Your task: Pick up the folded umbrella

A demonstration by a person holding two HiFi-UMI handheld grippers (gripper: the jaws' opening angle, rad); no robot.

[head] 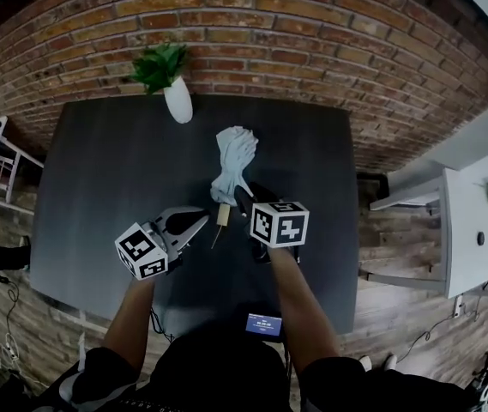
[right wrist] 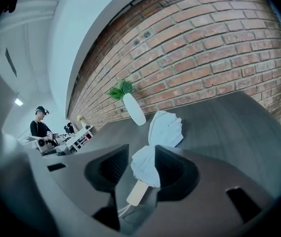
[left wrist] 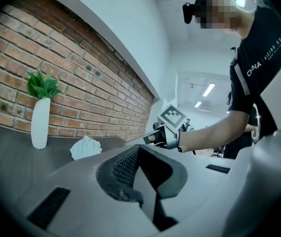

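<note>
The folded pale-blue fabric umbrella (head: 233,157) lay on the dark grey rectangular table (head: 98,178), a little behind its middle. Its loose, crumpled canopy pointed toward the brick wall and its short light wooden handle (head: 223,215) pointed back toward the person. In the right gripper view the umbrella (right wrist: 166,128) ran lengthwise between that gripper's jaws, with the gathered fabric near the handle (right wrist: 137,193) sitting in the gap. The right gripper (head: 245,197) stood partly open around it: the jaws were apart, the fabric lay close against one ribbed pad and a gap showed at the other, so nothing was clamped. It tilted down toward the table from the handle end. The left gripper (head: 195,223) hung just beside the handle on the person's left, pointing nearly level, and its jaws (left wrist: 139,149) were together with nothing between them. Behind the umbrella, near the table's far edge, stood a tall white ceramic vase (head: 178,101) holding a green leafy plant (head: 159,65), well apart from both grippers. The red brick wall (head: 312,24) rose directly behind the table. A small device with a lit blue screen (head: 263,323) sat at the near edge, between the person's forearms.
</note>
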